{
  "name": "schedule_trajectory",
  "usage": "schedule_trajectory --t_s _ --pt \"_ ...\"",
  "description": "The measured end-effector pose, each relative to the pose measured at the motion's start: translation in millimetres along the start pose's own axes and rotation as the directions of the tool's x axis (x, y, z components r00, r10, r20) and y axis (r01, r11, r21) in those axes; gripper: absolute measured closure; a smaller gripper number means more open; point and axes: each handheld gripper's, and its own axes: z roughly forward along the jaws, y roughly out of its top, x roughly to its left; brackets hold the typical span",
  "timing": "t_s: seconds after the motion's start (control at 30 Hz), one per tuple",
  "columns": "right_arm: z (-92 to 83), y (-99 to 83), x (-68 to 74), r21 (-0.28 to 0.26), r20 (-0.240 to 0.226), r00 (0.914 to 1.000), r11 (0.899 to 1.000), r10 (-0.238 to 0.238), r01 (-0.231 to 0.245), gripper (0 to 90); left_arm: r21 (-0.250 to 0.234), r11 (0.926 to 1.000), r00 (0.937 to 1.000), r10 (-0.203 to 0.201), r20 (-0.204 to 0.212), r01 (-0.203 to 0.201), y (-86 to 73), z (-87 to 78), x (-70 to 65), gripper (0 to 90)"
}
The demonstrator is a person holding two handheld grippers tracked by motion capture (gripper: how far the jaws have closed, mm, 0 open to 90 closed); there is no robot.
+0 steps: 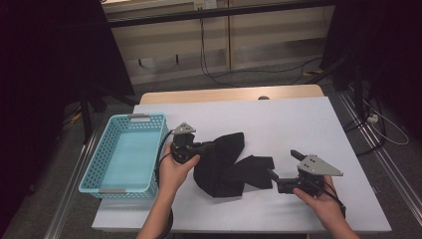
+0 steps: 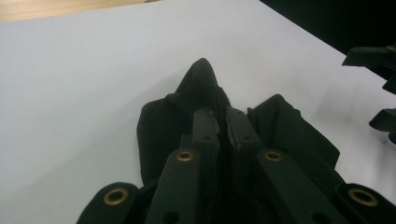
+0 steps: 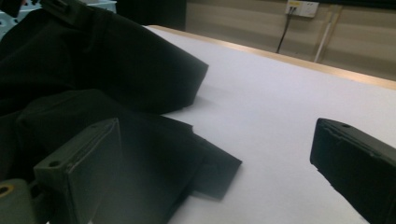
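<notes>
High view: one crumpled black cloth garment (image 1: 224, 164) lies near the middle of the white counter (image 1: 298, 119), with one flat strip of it reaching toward the lower right of the frame. One light-blue perforated plastic basket (image 1: 122, 154) sits at the left edge of the counter, well apart from the garment's bulk and just beside the left hand. There are two hand-held grippers, one in each hand.

The left gripper (image 1: 211, 146) is at centre left of the frame, held by the left hand (image 1: 175, 167), whose forearm comes up from the bottom edge. It points level toward the right of the frame, with its grey three-cornered plate on top. In the left gripper view its fingers (image 2: 205, 130) are clenched almost together on a fold of the black garment (image 2: 201, 88), which bunches up into a peak just past the tips.

The right gripper (image 1: 283, 163) is at lower right of the high view, held by the right hand (image 1: 323, 204), and points toward the left of the frame at the garment's flat strip. In the right gripper view its fingers (image 3: 88, 163) stand wide apart and released; the left one lies against the black garment (image 3: 93, 70), the other hangs over bare counter at the lower right of the frame.
</notes>
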Motion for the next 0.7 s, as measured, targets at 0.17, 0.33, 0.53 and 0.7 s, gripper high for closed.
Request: schedule_trajectory --t_s 0.17,0.33,0.53,0.7 --pt "5.1 0.7 6.2 0.026 -0.021 0.9994 0.999 -0.029 0.03 1.9 0.006 0.9998 0.9988 -0.018 -0.045 0.018 -3.9 -7.4 10.7 84.1" --pt "9.2 0.8 7.7 0.035 -0.035 0.9988 0.999 -0.033 0.035 1.9 -0.006 0.9989 0.996 -0.046 -0.076 0.046 -8.8 -18.1 21.8 84.1" --pt "12.4 1.1 7.2 0.042 -0.038 0.9991 0.999 -0.022 0.023 2.0 0.002 0.9993 0.9902 -0.036 -0.135 0.037 -11.7 -23.3 24.6 84.0" --pt "13.4 2.0 7.0 0.036 -0.043 0.9989 0.999 -0.019 0.02 1.9 0.006 0.9992 0.9879 -0.039 -0.15 0.04 -14.8 -26.2 27.9 83.9"
